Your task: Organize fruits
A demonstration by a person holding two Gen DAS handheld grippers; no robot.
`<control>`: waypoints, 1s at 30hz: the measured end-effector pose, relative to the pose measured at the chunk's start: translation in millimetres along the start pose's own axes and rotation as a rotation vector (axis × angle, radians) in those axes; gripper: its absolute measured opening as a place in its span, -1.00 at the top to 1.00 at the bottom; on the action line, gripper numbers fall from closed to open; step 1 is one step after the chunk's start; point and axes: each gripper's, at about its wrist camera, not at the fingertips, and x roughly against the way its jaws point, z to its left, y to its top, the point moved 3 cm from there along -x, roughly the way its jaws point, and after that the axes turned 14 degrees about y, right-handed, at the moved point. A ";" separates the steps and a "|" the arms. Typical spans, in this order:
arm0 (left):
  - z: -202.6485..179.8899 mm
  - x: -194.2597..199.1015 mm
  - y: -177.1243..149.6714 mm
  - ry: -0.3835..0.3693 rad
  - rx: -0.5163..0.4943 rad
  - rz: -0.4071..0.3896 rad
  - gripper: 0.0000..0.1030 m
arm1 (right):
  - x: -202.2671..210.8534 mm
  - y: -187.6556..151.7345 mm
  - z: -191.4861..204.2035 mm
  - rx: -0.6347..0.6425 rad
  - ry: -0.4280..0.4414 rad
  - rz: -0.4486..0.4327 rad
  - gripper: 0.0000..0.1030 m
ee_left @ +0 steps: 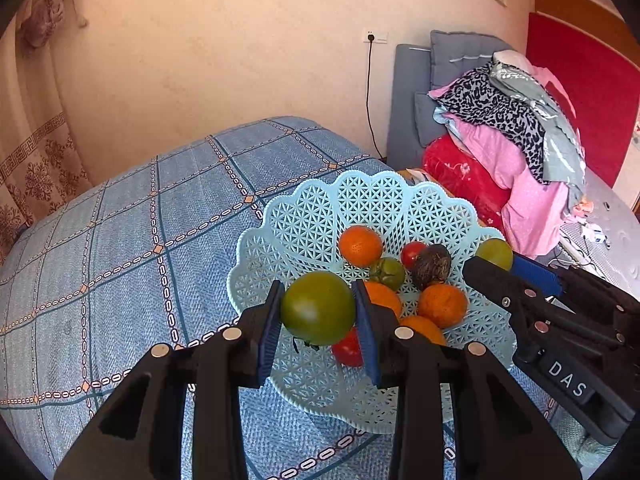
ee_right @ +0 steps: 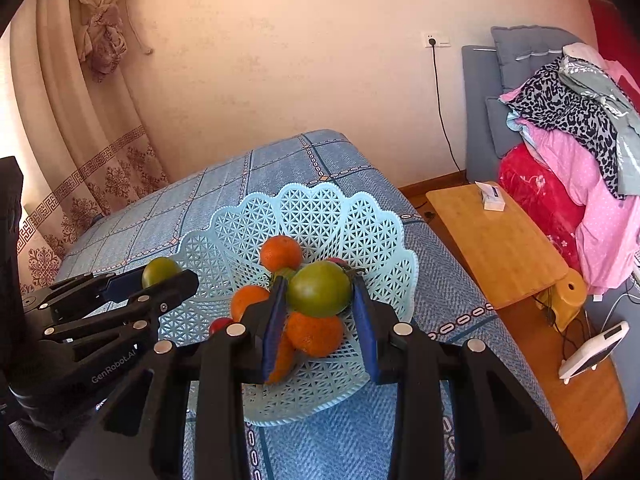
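Two green tomatoes are up in the air, one in each gripper, both over the pale blue basket [ee_left: 304, 216] that sits toward the right edge of the cloth-covered table [ee_left: 120, 240]. The left gripper [ee_left: 318, 312] is clamped on its green tomato [ee_left: 317, 307] above the near left side of the basket; the right gripper [ee_right: 320, 292] is clamped on the other green tomato [ee_right: 319, 289] over the middle of the pile.

The step in hand looks like setting both down among the fruit already there: oranges [ee_left: 360, 246], a red tomato [ee_left: 413, 254] and a dark fruit [ee_left: 432, 266]. To do it well, each should be lowered until the tomato rests on the pile or the basket floor before the pads let go, since round fruit dropped onto round fruit will likely roll.

The grippers sit near each other over one basket, so going one at a time seems wiser. The left half of the table is open. On the right, the table edge lies just beside the basket, with a wooden side table [ee_right: 496, 240] beyond.
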 end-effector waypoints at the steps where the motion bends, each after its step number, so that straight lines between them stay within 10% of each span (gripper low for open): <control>1: -1.0 -0.9 0.5 -0.004 -0.001 0.003 0.32 | 0.3 -0.6 0.8 0.002 0.000 0.000 0.34; 6: 4.5 0.1 0.9 0.003 0.025 -0.009 -0.35 | 4.6 -1.5 -3.3 -0.027 -0.001 -0.017 -0.18; 14: 24.2 4.9 2.2 0.025 0.076 -0.015 -0.36 | 20.2 -2.0 -5.3 -0.042 -0.012 -0.054 -0.19; 18: 32.4 14.5 0.1 0.091 0.079 -0.051 -0.68 | 27.7 -4.2 -6.0 -0.041 -0.018 -0.065 -0.49; 30: 34.0 49.7 -23.3 0.232 0.074 -0.154 -0.81 | 42.2 -21.0 15.8 0.083 -0.080 -0.048 -0.94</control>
